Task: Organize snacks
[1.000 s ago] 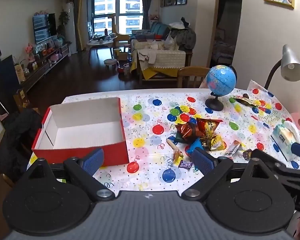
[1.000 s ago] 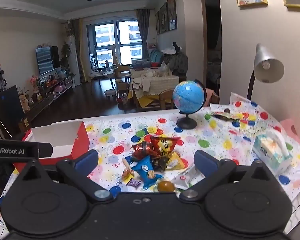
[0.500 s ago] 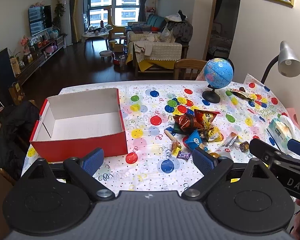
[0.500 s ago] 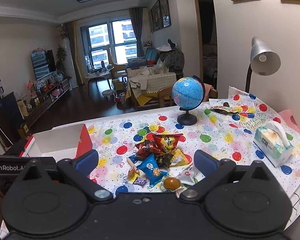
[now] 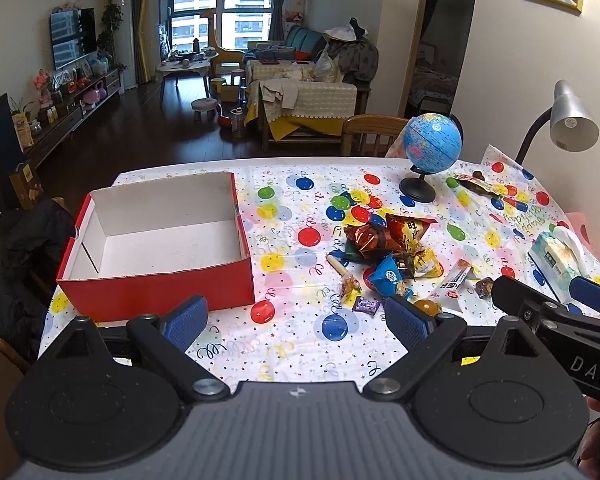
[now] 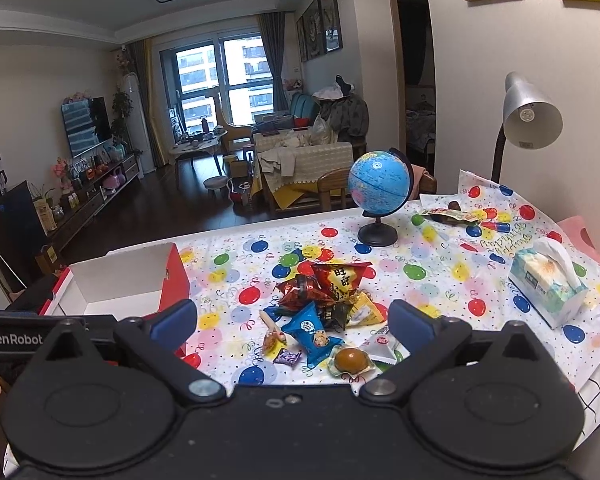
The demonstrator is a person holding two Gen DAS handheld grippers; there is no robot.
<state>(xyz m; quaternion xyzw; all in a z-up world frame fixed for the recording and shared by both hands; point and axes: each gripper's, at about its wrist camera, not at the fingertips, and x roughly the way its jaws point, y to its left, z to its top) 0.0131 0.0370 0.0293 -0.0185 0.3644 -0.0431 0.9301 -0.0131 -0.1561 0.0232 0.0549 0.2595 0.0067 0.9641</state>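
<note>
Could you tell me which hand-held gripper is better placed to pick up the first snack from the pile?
Probably the right hand-held gripper: open, with the snack pile directly between and ahead of its fingers. The left hand-held gripper, also open, faces bare tablecloth beside the red box.

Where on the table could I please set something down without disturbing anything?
Bare cloth lies between the red box and the snack pile, and between the globe and tissue box. The snack pile is crowded.
</note>
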